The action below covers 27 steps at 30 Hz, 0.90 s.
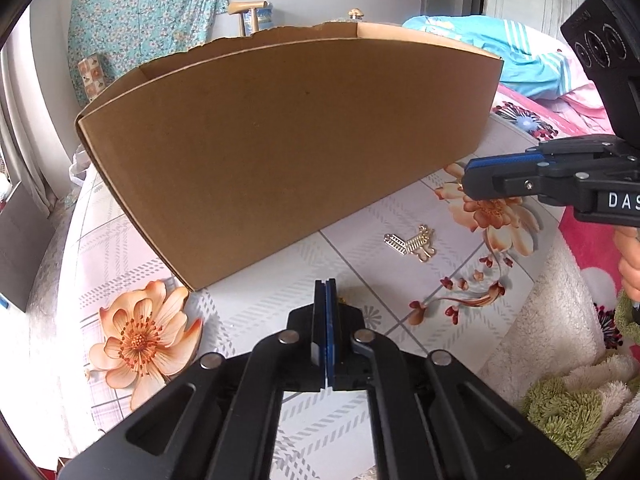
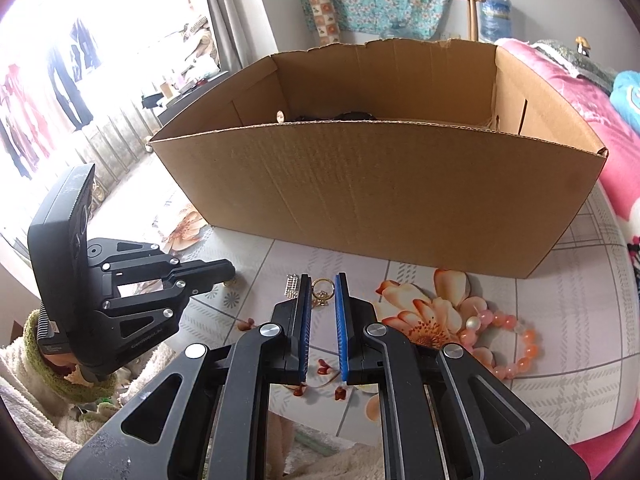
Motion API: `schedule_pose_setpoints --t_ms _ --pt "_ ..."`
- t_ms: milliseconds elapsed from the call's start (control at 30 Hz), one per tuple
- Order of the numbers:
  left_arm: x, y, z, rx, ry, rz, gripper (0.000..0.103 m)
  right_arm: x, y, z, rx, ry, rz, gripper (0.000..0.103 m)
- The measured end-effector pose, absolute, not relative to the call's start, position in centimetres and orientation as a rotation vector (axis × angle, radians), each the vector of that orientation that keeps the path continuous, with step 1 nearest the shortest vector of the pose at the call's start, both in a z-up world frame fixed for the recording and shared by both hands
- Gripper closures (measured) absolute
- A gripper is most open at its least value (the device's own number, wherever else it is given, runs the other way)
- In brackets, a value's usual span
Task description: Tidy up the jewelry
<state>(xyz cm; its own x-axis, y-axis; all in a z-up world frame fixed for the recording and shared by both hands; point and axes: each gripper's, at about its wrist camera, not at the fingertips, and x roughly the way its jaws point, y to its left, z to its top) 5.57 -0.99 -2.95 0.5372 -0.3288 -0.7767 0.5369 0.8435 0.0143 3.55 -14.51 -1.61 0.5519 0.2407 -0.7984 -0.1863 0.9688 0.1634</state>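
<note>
Right now the left gripper (image 1: pixel 326 284) has its two blue pads pressed flat together, with nothing visible between them. It hangs low over the flowered tablecloth (image 1: pixel 280 300), tilted down toward it; a tiny gold-coloured bit shows just beside its tip, too small to identify. The right gripper (image 2: pixel 323 280) is only slightly parted — a narrow gap stays between its blue ribbed pads, and they do not press on anything. It also points down at the cloth.

Just past the right fingertips lies the gold jewelry piece (image 2: pixel 320 290): thin metal, with a round ring part seen through the gap and a small ladder-like part to the left of the left finger. In the left wrist view the same piece (image 1: pixel 412 242) rests on the cloth between the two grippers, a little nearer to the box, and looks like several flat gold charms lying together. To the right of the right gripper a bead bracelet (image 2: pixel 504 340) of pink, orange and pearly beads lies in a curve on a printed flower.

Behind all this stands an open cardboard box (image 2: pixel 380 200) with a torn back edge; some dark things sit inside, but I cannot tell what they are. A person's hand (image 1: pixel 628 264) holds the right gripper's handle at the edge of the left view.
</note>
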Motion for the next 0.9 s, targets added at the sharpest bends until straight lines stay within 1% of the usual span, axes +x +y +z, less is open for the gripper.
schedule_pose_setpoints --t_ms 433,633,767,900 --pt "5.1 0.8 -1.6 0.183 0.845 -0.524 0.103 3.4 -14.7 -1.3 0.075 0.933 0.270 0.093" --pt "5.2 1.9 -1.9 0.076 0.941 -0.531 0.102 3.1 -14.7 -1.2 0.084 0.928 0.275 0.093" --pt "5.1 2.3 -2.7 -0.039 1.021 -0.523 0.095 3.1 -14.9 -1.4 0.102 0.926 0.276 0.093" --pt "5.1 2.0 -2.7 -0.070 1.028 -0.493 0.093 3.3 -15.2 -1.7 0.114 0.930 0.279 0.093"
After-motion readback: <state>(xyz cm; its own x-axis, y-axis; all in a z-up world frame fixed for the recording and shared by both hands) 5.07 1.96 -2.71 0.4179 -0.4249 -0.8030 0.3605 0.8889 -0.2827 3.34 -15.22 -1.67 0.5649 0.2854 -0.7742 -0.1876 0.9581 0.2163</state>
